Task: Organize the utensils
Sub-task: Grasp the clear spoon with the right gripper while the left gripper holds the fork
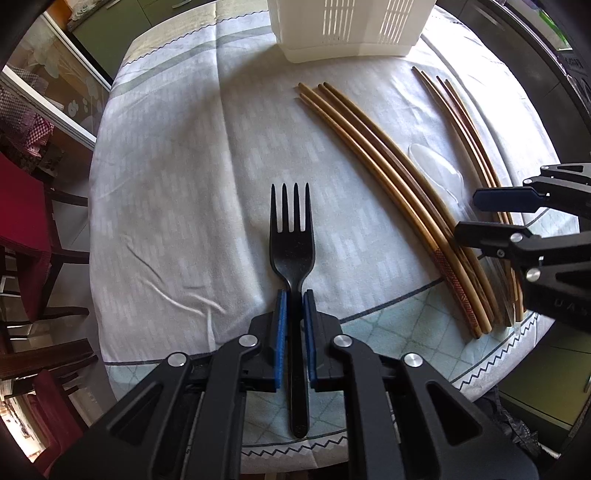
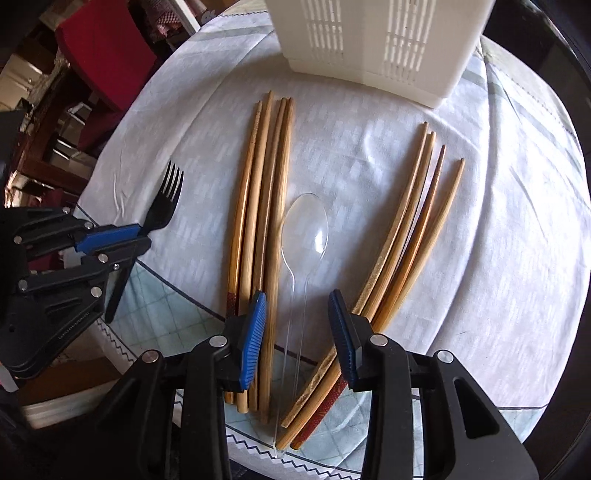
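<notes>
A black plastic fork (image 1: 293, 236) lies on the tablecloth, tines away from me. My left gripper (image 1: 294, 295) is shut on its neck, blue pads against both sides; it also shows in the right wrist view (image 2: 138, 234) with the fork (image 2: 168, 201). My right gripper (image 2: 297, 306) is open, its jaws either side of a clear plastic spoon (image 2: 304, 229) without touching it. One bundle of wooden chopsticks (image 2: 264, 221) lies left of the spoon, another (image 2: 413, 236) right of it. A white slotted utensil holder (image 2: 380, 40) stands at the back.
The round table (image 1: 166, 184) has a white and pale green cloth. Red chairs (image 1: 22, 218) stand at its left. The right gripper (image 1: 476, 214) shows at the right edge of the left wrist view, above the chopsticks (image 1: 388, 177). The holder (image 1: 347, 26) is at the top.
</notes>
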A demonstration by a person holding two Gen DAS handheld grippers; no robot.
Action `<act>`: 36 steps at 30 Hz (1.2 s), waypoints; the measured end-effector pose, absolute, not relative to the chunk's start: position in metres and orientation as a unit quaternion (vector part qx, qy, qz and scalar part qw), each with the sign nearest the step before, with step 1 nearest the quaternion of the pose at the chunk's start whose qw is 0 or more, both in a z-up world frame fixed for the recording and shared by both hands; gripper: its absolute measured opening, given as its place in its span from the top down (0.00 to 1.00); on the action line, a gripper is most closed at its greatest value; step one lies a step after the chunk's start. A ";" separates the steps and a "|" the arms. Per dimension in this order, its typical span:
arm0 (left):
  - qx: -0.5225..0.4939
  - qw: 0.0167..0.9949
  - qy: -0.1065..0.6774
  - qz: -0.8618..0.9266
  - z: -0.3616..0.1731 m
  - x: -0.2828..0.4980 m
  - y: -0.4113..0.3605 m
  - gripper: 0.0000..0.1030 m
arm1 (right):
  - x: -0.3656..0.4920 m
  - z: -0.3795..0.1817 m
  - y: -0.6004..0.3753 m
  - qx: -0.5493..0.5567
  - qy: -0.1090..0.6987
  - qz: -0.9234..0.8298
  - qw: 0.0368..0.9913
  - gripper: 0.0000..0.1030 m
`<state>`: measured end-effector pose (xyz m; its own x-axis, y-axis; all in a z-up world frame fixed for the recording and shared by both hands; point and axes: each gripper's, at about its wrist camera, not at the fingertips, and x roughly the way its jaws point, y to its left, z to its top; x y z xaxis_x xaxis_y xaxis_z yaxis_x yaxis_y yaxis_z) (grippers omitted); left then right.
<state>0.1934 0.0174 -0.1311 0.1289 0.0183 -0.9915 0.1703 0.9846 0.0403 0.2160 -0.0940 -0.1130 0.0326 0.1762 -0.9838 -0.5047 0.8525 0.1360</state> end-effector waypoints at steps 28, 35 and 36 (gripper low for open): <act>0.060 0.755 0.650 -0.063 -0.131 0.195 0.022 0.91 | 0.219 -0.098 -0.128 -0.021 0.633 0.298 0.714 0.91; 0.031 0.765 0.639 -0.077 -0.127 0.195 0.027 0.91 | 0.215 -0.072 -0.143 0.028 0.581 0.313 0.750 0.91; 0.029 0.769 0.634 -0.079 -0.124 0.196 0.027 0.91 | 0.214 -0.066 -0.146 0.035 0.572 0.314 0.757 0.91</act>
